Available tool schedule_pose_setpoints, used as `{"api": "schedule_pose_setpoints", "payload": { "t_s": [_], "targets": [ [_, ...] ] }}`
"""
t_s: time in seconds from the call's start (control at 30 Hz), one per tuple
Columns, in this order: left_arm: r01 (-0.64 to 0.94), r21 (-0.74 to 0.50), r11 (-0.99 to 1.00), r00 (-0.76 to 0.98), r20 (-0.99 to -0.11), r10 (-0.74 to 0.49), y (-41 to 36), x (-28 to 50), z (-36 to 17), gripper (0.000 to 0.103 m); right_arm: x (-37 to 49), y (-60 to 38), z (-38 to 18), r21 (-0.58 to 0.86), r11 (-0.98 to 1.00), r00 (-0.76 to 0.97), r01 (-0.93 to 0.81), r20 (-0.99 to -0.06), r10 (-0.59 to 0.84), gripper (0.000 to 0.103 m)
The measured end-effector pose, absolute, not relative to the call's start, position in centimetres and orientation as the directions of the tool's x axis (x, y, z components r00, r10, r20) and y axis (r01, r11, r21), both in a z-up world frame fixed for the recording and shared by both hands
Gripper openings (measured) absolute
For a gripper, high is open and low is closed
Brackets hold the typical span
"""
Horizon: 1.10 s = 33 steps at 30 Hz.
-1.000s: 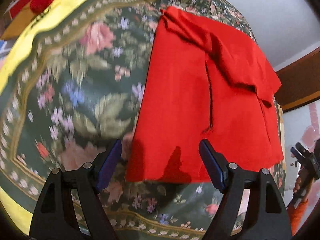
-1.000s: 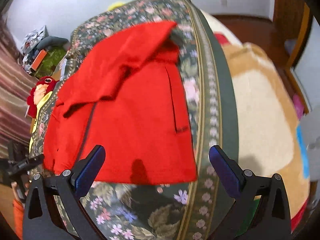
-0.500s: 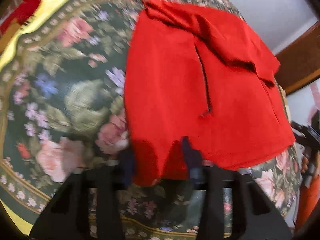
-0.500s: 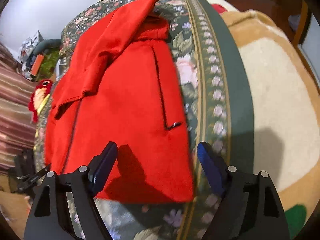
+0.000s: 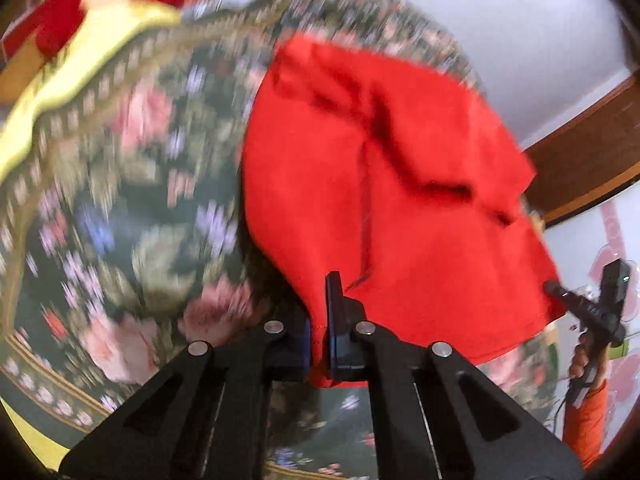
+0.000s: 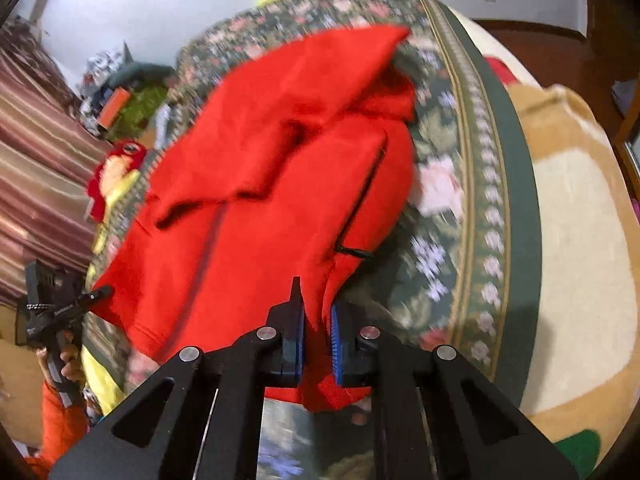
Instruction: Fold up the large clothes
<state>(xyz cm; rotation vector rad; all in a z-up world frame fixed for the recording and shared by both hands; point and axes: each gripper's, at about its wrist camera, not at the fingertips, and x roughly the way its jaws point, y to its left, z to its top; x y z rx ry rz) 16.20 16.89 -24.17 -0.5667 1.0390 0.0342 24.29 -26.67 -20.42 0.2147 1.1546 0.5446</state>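
Note:
A red jacket lies on a dark floral bedspread, sleeves folded across its upper part. My left gripper is shut on the near left corner of its hem, and the cloth lifts off the bed there. In the right wrist view the same red jacket shows a dark zip and a pocket slit. My right gripper is shut on the near right hem corner, red cloth bunched between the blue pads. Each view catches the other gripper at the jacket's far hem corner, held by a hand in an orange sleeve.
A red and yellow plush toy lies at the bed's far left. A tan and cream blanket covers the bed to the right of the bedspread. Clutter sits against the white wall, beside striped curtains.
Both grippers went from wide open around the hem corners to shut on them. The hem now rises off the bedspread, and the left view has pulled back and up.

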Motion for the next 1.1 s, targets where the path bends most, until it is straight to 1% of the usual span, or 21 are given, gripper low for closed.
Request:
{"api": "schedule_pose_setpoints", "payload": {
  "t_s": [0.17, 0.3, 0.43, 0.5, 0.57, 0.63, 0.73, 0.83, 0.97, 1.03, 1.1],
  "targets": [
    [-0.24, -0.433, 0.869, 0.626, -0.753, -0.203, 17.8, 18.3, -18.6, 0.003, 25.0, -26.9, -17.1, 0.452, 0.837, 0.386, -0.308, -0.745, 0.544, 0.009],
    [-0.224, -0.391, 0.893, 0.696, -0.705, -0.135, 18.3, 20.7, -14.9, 0.002, 26.9, -26.6, -15.6, 0.475, 0.826, 0.422, -0.303, -0.71, 0.563, 0.008],
    [-0.241, -0.364, 0.9, 0.731, -0.678, -0.079, 19.3, 23.4, -12.9, 0.002, 30.2, -26.1, -14.4, 0.497, 0.822, 0.463, -0.278, -0.68, 0.568, 0.008],
    [-0.275, -0.318, 0.908, 0.735, -0.678, -0.015, 19.9, 25.2, -12.3, 0.002, 31.8, -26.3, -14.0, 0.506, 0.822, 0.482, -0.262, -0.669, 0.566, 0.009],
    [-0.302, -0.297, 0.906, 0.735, -0.678, 0.022, 20.6, 27.2, -12.1, 0.002, 33.6, -26.1, -13.9, 0.505, 0.825, 0.498, -0.253, -0.663, 0.559, 0.008],
    [-0.338, -0.272, 0.901, 0.727, -0.683, 0.067, 21.7, 29.4, -12.4, 0.002, 35.7, -25.7, -13.9, 0.494, 0.833, 0.522, -0.247, -0.657, 0.544, 0.008],
    [-0.4, -0.199, 0.895, 0.687, -0.711, 0.149, 22.9, 33.1, -13.8, 0.002, 38.7, -24.6, -14.6, 0.435, 0.867, 0.554, -0.243, -0.671, 0.492, 0.008],
    [-0.436, -0.166, 0.884, 0.648, -0.74, 0.18, 24.1, 36.8, -16.1, 0.002, 42.0, -23.8, -16.3, 0.434, 0.875, 0.547, -0.216, -0.688, 0.477, 0.009],
    [-0.471, -0.127, 0.873, 0.585, -0.785, 0.202, 25.0, 40.9, -20.5, 0.002, 45.4, -23.3, -19.1, 0.455, 0.873, 0.517, -0.176, -0.712, 0.475, 0.01],
    [-0.473, -0.105, 0.875, 0.56, -0.802, 0.206, 25.0, 42.2, -22.6, 0.002, 46.6, -23.0, -20.4, 0.45, 0.878, 0.499, -0.165, -0.73, 0.468, 0.011],
    [-0.466, -0.059, 0.883, 0.528, -0.819, 0.224, 24.9, 43.6, -24.7, 0.002, 47.0, -23.1, -20.9, 0.437, 0.884, 0.515, -0.164, -0.727, 0.455, 0.018]
  ]
}}
